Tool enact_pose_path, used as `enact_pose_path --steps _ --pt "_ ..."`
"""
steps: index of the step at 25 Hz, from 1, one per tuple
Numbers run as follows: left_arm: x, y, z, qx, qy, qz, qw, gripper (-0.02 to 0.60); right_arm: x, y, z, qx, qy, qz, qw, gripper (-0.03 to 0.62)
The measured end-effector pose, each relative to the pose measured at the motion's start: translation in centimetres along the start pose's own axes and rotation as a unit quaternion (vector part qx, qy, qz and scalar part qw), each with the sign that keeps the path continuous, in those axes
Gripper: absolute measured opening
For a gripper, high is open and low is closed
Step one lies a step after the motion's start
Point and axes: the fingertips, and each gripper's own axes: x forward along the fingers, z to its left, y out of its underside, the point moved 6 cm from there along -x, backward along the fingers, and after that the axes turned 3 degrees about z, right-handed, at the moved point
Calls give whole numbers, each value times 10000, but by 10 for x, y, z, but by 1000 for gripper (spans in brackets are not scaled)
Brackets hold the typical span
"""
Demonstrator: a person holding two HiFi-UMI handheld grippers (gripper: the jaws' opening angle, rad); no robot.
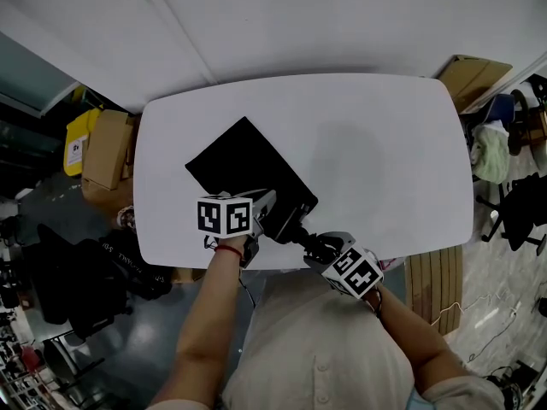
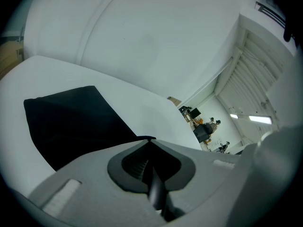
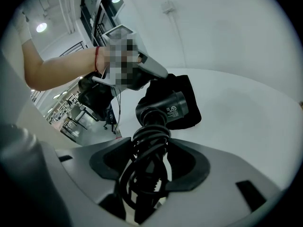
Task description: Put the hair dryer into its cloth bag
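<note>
dryer front — hidden inside bag

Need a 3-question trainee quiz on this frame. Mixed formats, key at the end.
1. Multiple choice: what is the left gripper pinching?
A) an edge of the black cloth bag
B) a cardboard box
C) nothing
2. True or false: the hair dryer already lies fully inside the cloth bag.
3. Fill in: the right gripper clamps the end of the hair dryer that has the ____ wound round it.

Key
1. A. Its jaws are shut on the fabric.
2. False. The labelled barrel is still outside, at the bag's edge above the white table.
3. cord
</note>
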Motion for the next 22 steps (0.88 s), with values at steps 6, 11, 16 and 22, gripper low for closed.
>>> enact_pose_path --steps 6,11,16,22 --pt "-11 6 -7 55 88 -22 9999 20 7 4 -8 512 -341 -22 9981 250" --pt "-19 10 -11 169 196 25 9997 20 11 0 -21 802 -475 -12 9956 250" --pt "-25 20 -14 209 319 59 9993 20 18 -15 -28 822 -493 -25 9954 250" --pt "-28 28 -17 170 392 -4 9991 20 29 -32 -32 676 -392 -4 9969 250"
